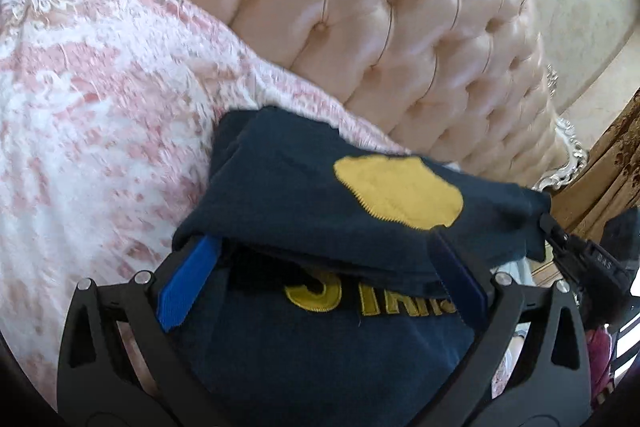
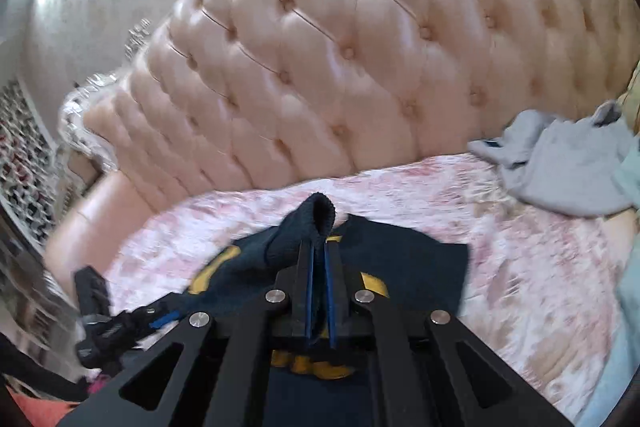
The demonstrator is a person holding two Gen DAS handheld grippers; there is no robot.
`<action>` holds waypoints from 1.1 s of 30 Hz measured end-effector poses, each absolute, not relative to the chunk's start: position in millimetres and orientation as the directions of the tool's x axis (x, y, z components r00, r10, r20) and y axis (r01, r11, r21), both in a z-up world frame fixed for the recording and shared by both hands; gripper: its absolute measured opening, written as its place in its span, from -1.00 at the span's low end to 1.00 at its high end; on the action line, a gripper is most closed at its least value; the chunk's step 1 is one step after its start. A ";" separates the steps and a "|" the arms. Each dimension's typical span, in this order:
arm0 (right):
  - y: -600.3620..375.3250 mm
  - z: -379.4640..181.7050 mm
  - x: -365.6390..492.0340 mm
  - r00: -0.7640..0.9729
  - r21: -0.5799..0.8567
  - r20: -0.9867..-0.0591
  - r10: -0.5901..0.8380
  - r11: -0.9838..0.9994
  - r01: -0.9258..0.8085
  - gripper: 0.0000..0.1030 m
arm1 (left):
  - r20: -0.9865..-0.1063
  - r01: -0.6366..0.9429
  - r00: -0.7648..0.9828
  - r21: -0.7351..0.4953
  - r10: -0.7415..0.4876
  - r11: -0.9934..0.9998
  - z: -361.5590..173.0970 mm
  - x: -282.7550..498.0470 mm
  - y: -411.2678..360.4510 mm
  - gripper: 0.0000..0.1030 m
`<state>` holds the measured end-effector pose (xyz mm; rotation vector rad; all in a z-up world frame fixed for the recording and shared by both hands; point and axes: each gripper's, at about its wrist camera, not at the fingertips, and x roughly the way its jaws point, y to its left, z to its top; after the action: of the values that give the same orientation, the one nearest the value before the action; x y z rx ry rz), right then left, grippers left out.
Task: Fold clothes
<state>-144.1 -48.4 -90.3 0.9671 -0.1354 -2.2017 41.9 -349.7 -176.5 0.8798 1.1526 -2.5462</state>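
A navy sweatshirt (image 1: pixel 304 187) with a yellow patch (image 1: pixel 400 191) and yellow letters is held up over the pink bedspread (image 1: pixel 88 107). Its upper fold drapes over my left gripper (image 1: pixel 320 243), hiding the fingertips. That gripper's blue pads (image 1: pixel 186 287) stand wide apart with cloth lying between them. My right gripper (image 2: pixel 318 247) is shut on a ribbed navy edge (image 2: pixel 320 219) of the sweatshirt, which sticks up past its tips. In the left wrist view the right gripper (image 1: pixel 576 251) pinches the garment's right corner. The left gripper (image 2: pixel 120 323) shows at the lower left of the right wrist view.
A tufted pink headboard (image 2: pixel 360 47) rises behind the bed. Grey clothes (image 2: pixel 568 167) lie crumpled at the bed's far right, with a light blue cloth (image 2: pixel 628 287) at the right edge. Carved wooden furniture (image 1: pixel 608 163) stands beside the bed.
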 end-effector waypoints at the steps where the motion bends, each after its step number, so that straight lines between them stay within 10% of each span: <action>1: -47.2 -102.0 -152.2 -0.456 0.355 -0.629 -0.630 -0.754 0.552 -0.91 | -0.618 0.427 -0.785 -0.601 0.054 -0.675 -181.6 39.3 -346.5 0.99; 22: -42.2 -186.6 -178.2 -0.330 0.428 -0.756 -0.565 -0.809 0.404 -0.88 | -0.671 0.465 -0.740 -0.550 0.035 -0.694 -183.2 46.5 -345.8 0.99; 33: -17.5 -125.8 -149.0 -0.481 0.452 -0.646 -0.593 -0.805 0.386 -0.34 | -0.644 0.442 -0.764 -0.560 0.032 -0.701 -137.2 105.4 -350.6 0.99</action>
<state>-149.0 -17.5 -125.8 1.1235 -0.3293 -2.2752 105.4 -350.6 -137.2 0.9420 1.0763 -2.5271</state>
